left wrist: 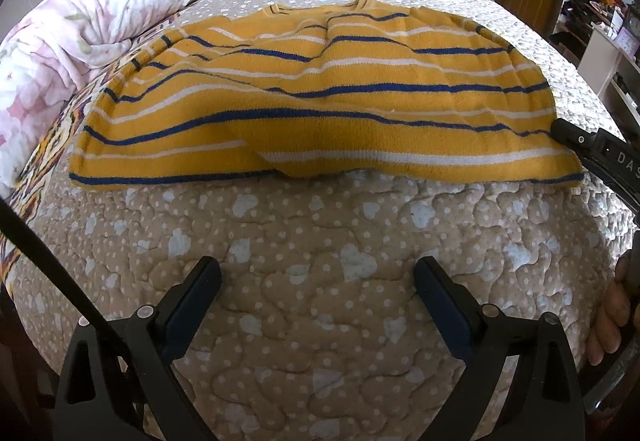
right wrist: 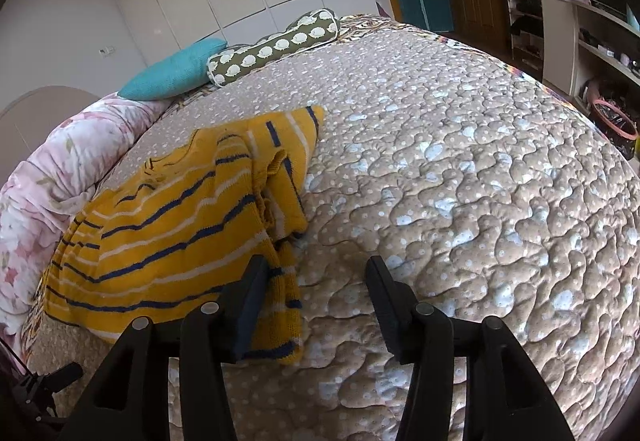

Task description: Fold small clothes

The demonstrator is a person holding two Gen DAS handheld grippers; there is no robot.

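Mustard-yellow knitted sweater (left wrist: 312, 101) with blue and white stripes lies spread across the middle of the left wrist frame, on the beige quilted bedspread (left wrist: 312, 301). The left gripper (left wrist: 318, 305) at lower centre hovers over bare quilt, its fingers (left wrist: 192, 305) wide apart and holding nothing. In the right wrist frame the right gripper (right wrist: 316, 305) is also spread wide and grips nothing, its left finger over the sweater's near edge at lower left.
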